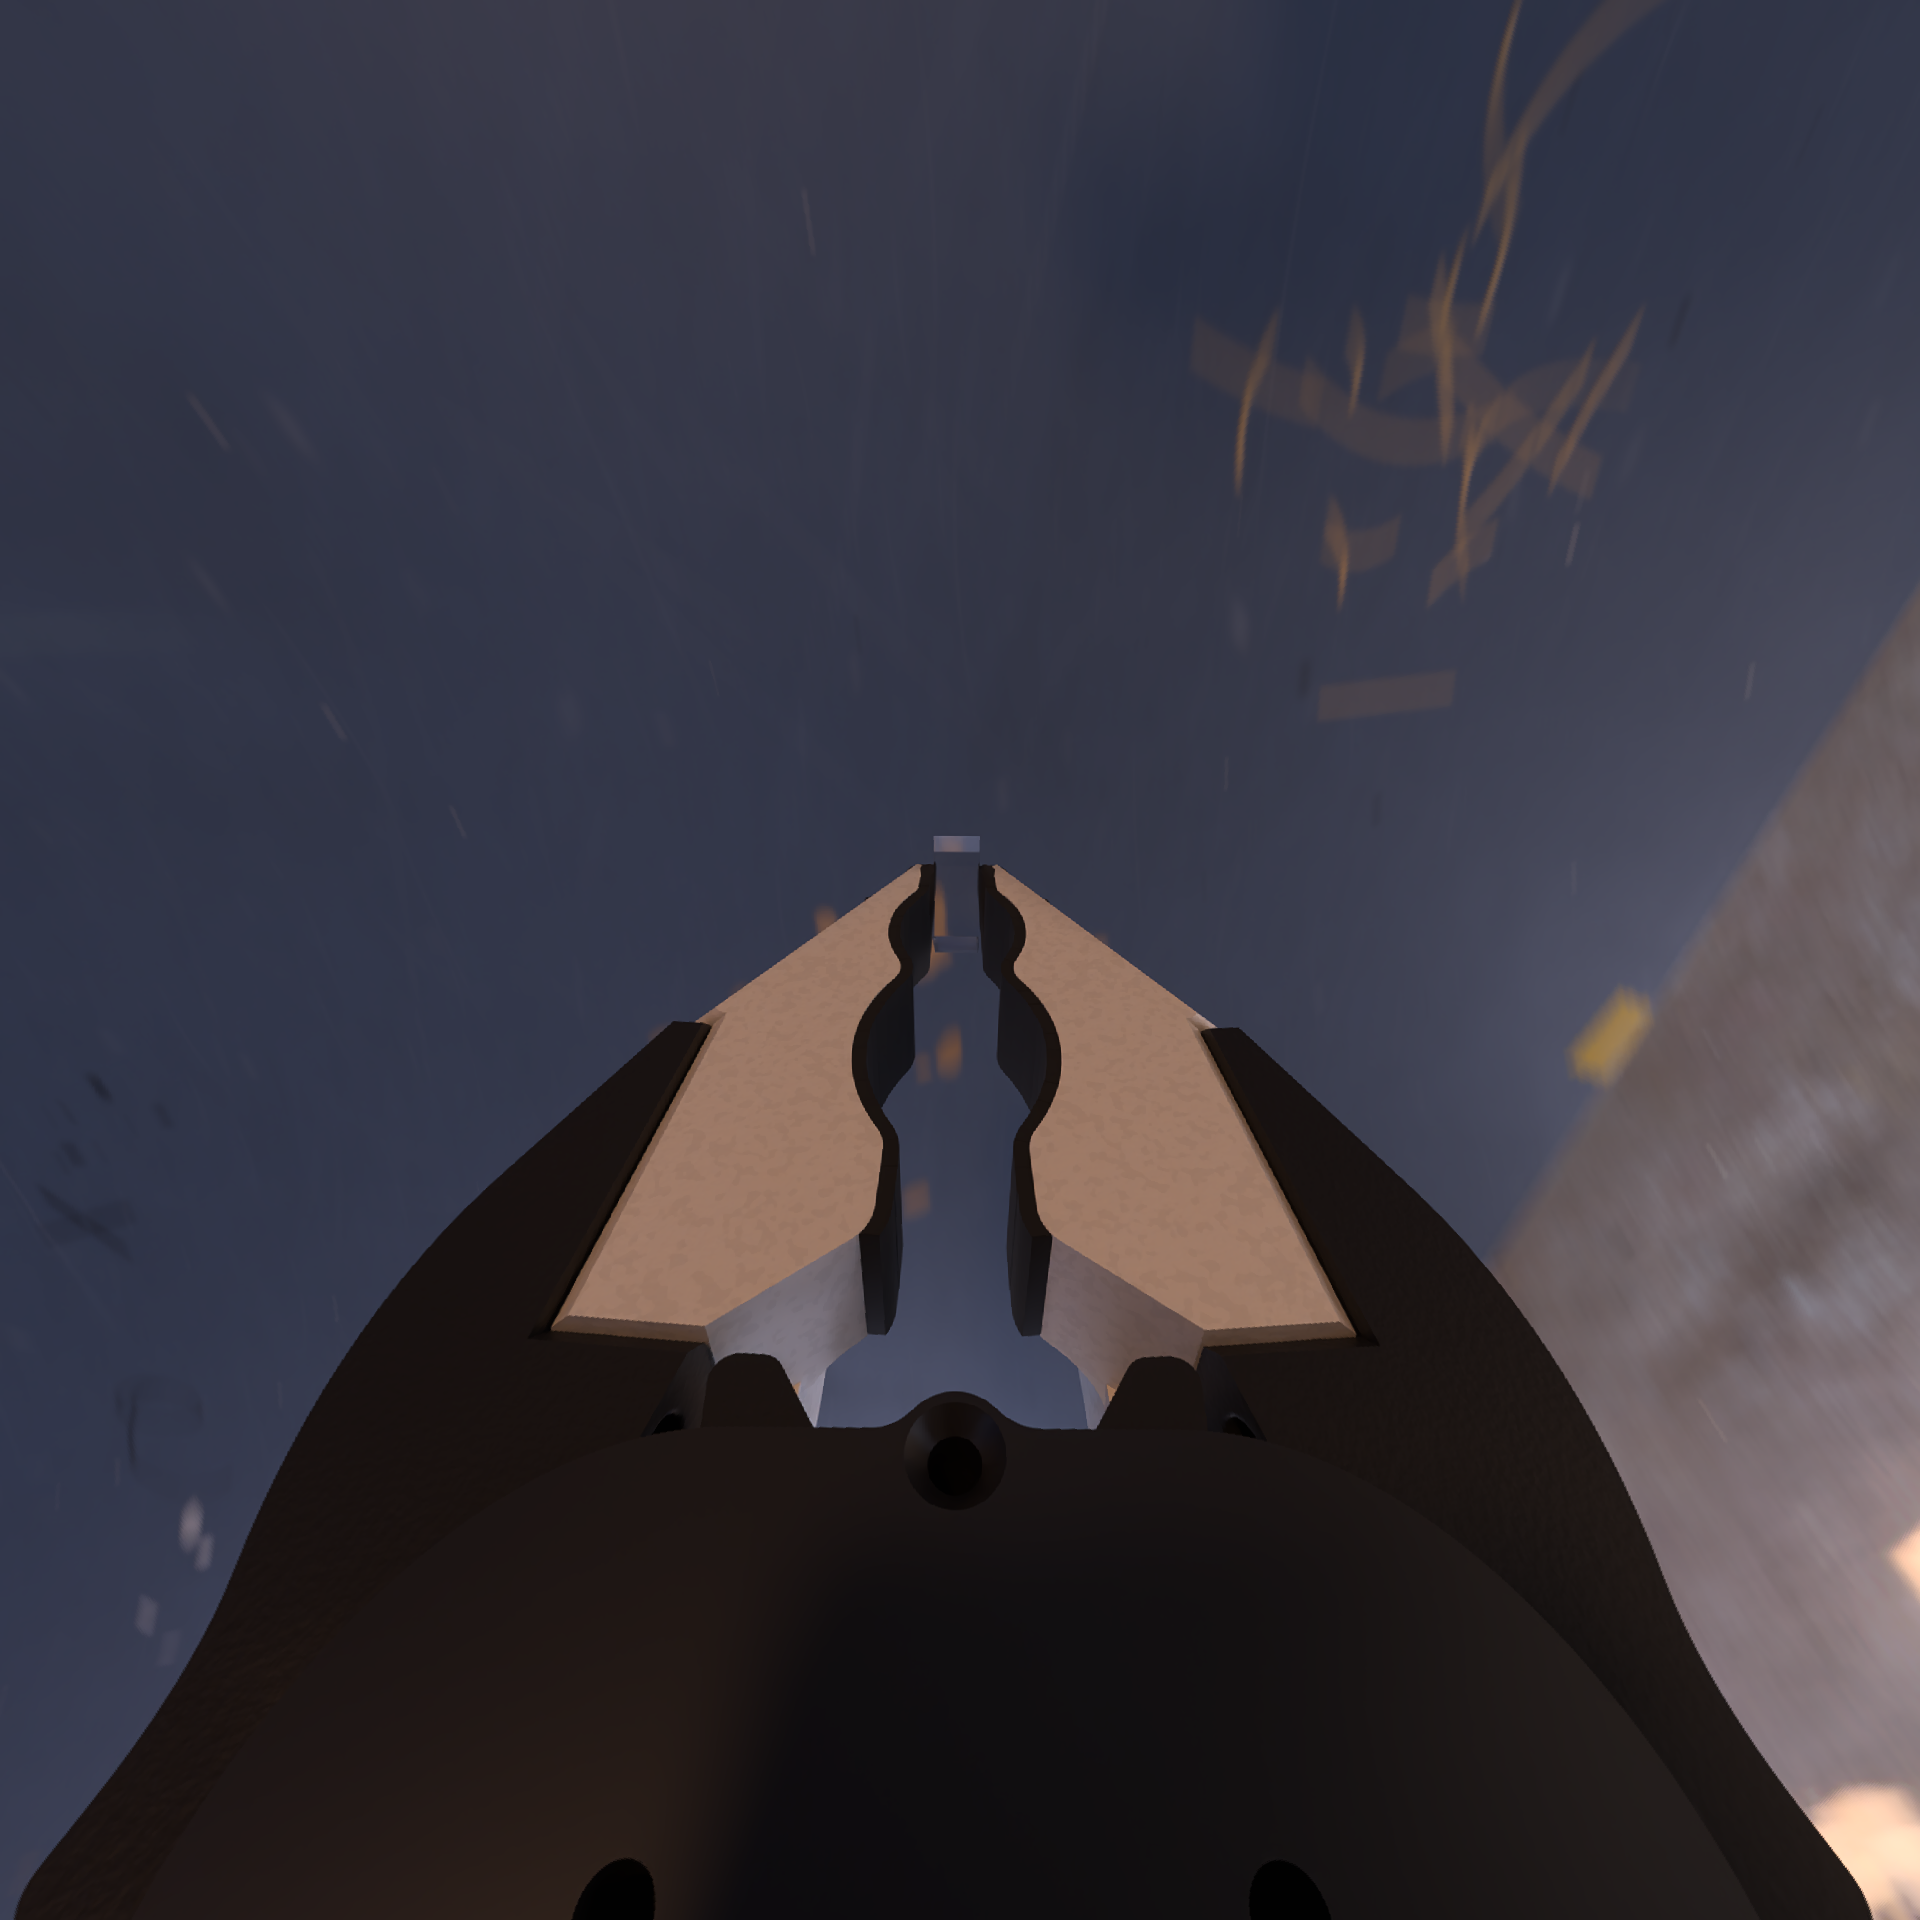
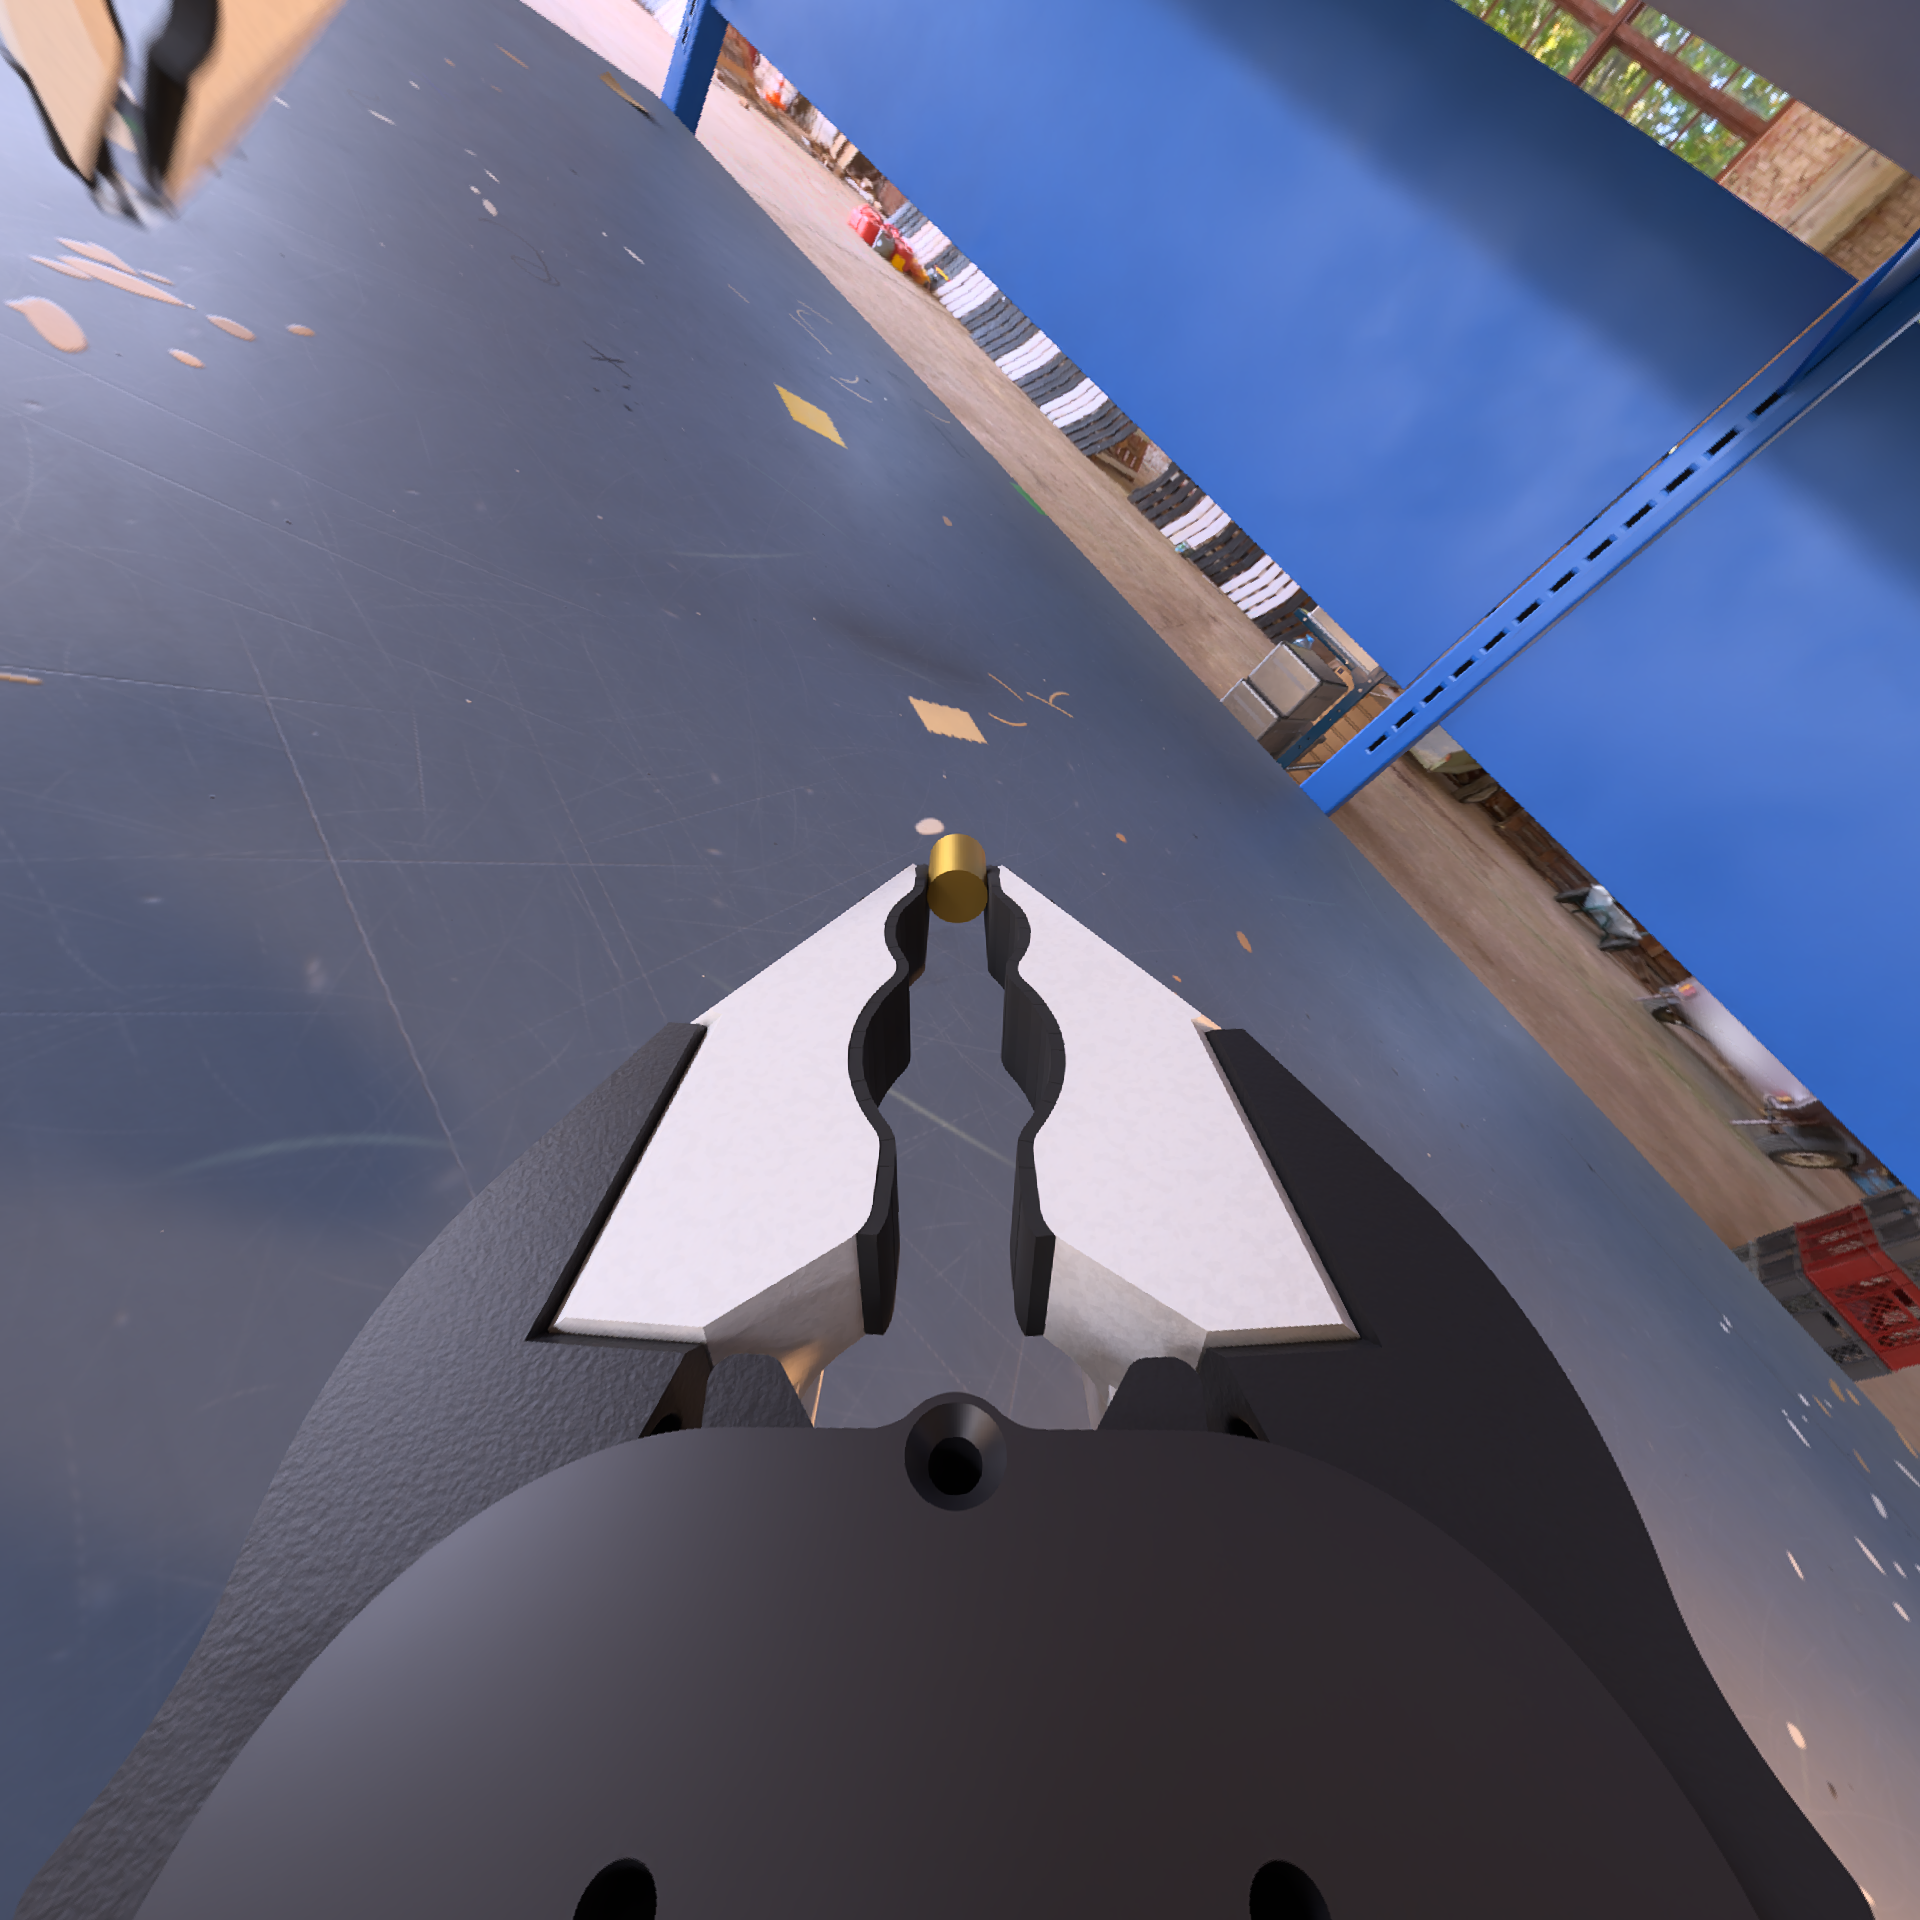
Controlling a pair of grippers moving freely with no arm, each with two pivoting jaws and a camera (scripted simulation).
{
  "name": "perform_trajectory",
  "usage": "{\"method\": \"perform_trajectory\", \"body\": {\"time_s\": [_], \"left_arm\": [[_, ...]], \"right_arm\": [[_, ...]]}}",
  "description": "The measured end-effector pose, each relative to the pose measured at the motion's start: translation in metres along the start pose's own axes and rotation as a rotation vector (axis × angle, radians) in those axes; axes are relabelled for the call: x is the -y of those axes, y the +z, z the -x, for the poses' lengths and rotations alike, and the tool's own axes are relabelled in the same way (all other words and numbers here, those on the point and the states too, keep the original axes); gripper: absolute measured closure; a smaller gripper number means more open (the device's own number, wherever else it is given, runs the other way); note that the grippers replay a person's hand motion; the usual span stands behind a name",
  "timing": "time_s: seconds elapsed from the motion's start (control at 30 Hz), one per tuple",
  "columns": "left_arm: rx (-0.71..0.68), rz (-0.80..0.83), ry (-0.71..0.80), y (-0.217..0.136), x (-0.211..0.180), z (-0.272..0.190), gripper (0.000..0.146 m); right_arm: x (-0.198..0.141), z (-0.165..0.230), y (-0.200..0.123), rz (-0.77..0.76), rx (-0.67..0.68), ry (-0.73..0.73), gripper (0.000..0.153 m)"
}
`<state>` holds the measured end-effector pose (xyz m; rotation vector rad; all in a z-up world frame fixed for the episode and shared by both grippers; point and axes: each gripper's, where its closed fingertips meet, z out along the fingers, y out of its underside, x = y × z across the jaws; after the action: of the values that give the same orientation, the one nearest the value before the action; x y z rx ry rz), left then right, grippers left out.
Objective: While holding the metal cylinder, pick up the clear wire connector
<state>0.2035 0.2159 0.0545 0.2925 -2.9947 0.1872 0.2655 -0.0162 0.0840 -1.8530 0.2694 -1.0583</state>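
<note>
In the right wrist view my right gripper is shut on a small brass-coloured metal cylinder, pinched at the fingertips above the dark blue-grey table. In the left wrist view my left gripper is shut on a small clear wire connector, which sticks out a little past the fingertips; the picture is motion-blurred. The left gripper also shows far off at the top left of the right wrist view, blurred, just above the table.
The table edge runs diagonally on the right, with blue shelving and a warehouse floor beyond. Tan paint spots and small yellow patches mark the scratched tabletop. The table edge also shows at right in the left wrist view.
</note>
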Motion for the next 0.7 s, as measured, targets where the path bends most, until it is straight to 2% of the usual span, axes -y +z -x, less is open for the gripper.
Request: {"method": "perform_trajectory", "body": {"time_s": [0.13, 0.23, 0.37, 0.7], "left_arm": [[-0.102, 0.433, -0.007, -0.007, -0.076, 0.002, 0.138], [-0.142, 0.611, -0.003, -0.005, -0.110, 0.009, 0.138], [-0.089, 0.720, -0.013, -0.002, -0.130, 0.027, 0.138], [-0.073, 0.751, -0.016, 0.004, -0.141, 0.035, 0.138]], "right_arm": [[-0.002, 0.001, 0.001, 0.012, 0.001, -0.009, 0.143], [-0.003, 0.001, 0.001, 0.013, -0.003, -0.014, 0.143], [-0.003, 0.000, 0.000, 0.008, 0.001, -0.003, 0.143], [-0.004, 0.001, 0.001, 0.011, 0.004, -0.006, 0.143]]}}
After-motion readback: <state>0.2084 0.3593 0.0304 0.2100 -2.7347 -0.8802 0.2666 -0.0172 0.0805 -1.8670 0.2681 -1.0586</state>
